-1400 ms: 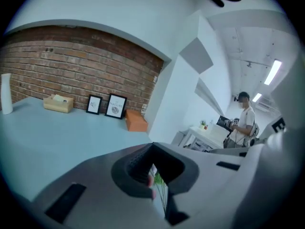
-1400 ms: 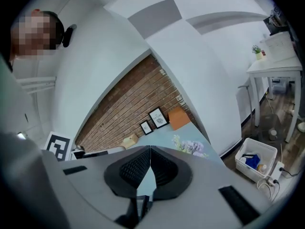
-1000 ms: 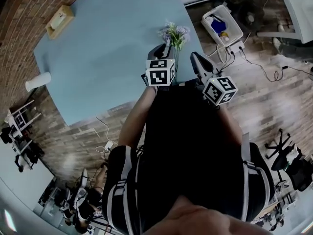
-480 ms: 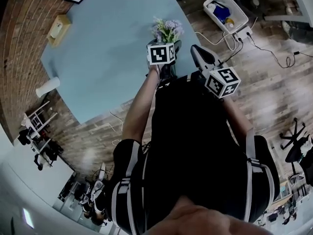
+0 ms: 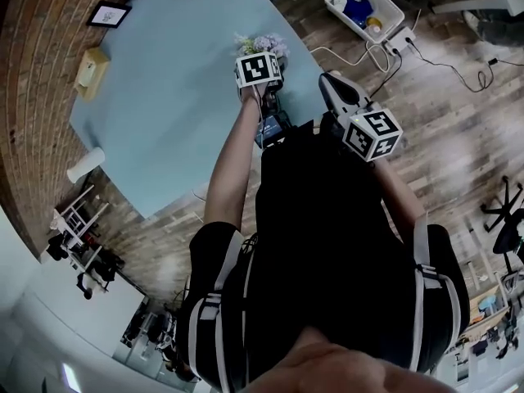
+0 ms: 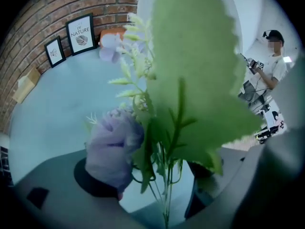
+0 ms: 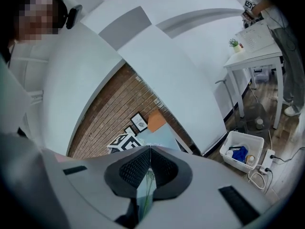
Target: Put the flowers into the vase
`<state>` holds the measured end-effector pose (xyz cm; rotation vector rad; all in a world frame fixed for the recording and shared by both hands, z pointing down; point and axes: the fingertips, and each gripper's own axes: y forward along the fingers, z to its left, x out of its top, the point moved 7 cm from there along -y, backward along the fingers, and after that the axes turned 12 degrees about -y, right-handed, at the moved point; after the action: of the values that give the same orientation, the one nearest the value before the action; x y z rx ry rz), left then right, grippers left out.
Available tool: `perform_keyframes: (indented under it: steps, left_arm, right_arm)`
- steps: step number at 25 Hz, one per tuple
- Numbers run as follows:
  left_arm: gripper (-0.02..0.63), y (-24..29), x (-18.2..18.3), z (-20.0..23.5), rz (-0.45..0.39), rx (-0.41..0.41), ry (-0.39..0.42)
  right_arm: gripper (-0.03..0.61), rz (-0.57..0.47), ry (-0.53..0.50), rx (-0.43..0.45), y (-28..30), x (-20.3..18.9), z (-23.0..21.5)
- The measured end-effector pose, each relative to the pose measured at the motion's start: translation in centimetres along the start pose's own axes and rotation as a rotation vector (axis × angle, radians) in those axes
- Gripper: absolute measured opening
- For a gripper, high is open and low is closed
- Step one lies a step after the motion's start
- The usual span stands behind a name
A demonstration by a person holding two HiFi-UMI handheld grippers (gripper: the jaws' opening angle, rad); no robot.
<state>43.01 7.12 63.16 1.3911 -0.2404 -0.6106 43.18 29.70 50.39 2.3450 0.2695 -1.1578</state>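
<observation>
Left gripper view: what stands between the tongs?

The bunch of pale purple flowers [image 6: 112, 147] on thin green stems, with a broad saw-edged green leaf [image 6: 190, 80] close to the lens. The left gripper [image 6: 147, 180] has just been opening its jaws. They stand wide apart, released, and the stems rise in the gap with neither pad pressing on them.

Where is that in the head view?

Over the near edge of the light blue tabletop [image 5: 164, 113], right in front of the person. The blooms show just beyond the left gripper's black-and-white marker cube [image 5: 258, 68].

Are the stems in the vase?

I cannot tell, no view shows the vase clearly.

And the right gripper [image 7: 149, 148]?

Clenched, its ribbed dark pads meeting at the tips. Through the slit below them a sliver of table and thin green lines show.

Anything else around?

Two black-framed pictures [image 6: 80, 34] lean on the red brick wall [image 5: 33, 56] at the table's far side, and a white plastic bin [image 5: 364, 6] sits on the wooden floor
</observation>
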Motion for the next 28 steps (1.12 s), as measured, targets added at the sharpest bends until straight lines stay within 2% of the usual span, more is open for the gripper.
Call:
perform_keyframes:
  steps: [3, 6, 9, 11, 13, 16, 18, 20, 24, 26, 28]
  left_arm:
    - [0.477, 0.8, -0.1, 0.3, 0.054, 0.011, -0.033]
    - [0.397, 1.1, -0.1, 0.8, 0.088, 0.015, -0.086]
    - [0.348, 1.2, 0.1, 1.1, 0.108, 0.035, -0.085]
    - [0.285, 1.2, 0.3, 1.4, 0.123, 0.041, -0.095]
    - [0.227, 1.0, 0.5, 1.7, 0.127, 0.036, -0.122]
    - [0.206, 0.0, 1.1, 2.2, 0.085, 0.015, -0.144]
    - [0.204, -1.9, 2.0, 2.5, 0.0, -0.027, -0.161]
    - [0.204, -5.1, 3.3, 2.8, -0.15, -0.097, -0.184]
    - [0.206, -14.1, 4.4, 3.7, -0.586, -0.234, -0.229]
    - [0.206, -18.2, 3.8, 4.5, -0.783, -0.264, -0.255]
    - [0.206, -21.7, 2.7, 5.0, -0.929, -0.265, -0.267]
  right_arm:
    - [0.018, -0.002, 0.003, -0.01, -0.3, 0.1, -0.6]
    - [0.018, -0.006, 0.002, -0.015, -0.4, 0.3, -0.9]
    - [0.018, -0.005, -0.003, -0.014, -0.3, 0.6, -1.3]
    - [0.018, -0.004, -0.009, -0.011, -0.2, 0.7, -1.3]
    - [0.018, -0.005, -0.016, -0.007, -0.1, 0.9, -1.4]
    - [0.018, -0.006, -0.019, -0.001, 0.0, 1.0, -1.4]
    - [0.018, -0.006, -0.026, 0.005, -0.1, 1.1, -1.6]
    - [0.018, -0.005, -0.033, 0.012, -0.1, 1.3, -1.7]
    - [0.018, -0.002, -0.064, 0.048, 0.1, 1.7, -1.5]
    - [0.018, 0.0, -0.089, 0.081, 0.5, 2.0, -1.2]
    - [0.018, 0.004, -0.105, 0.12, 1.0, 2.4, -0.6]
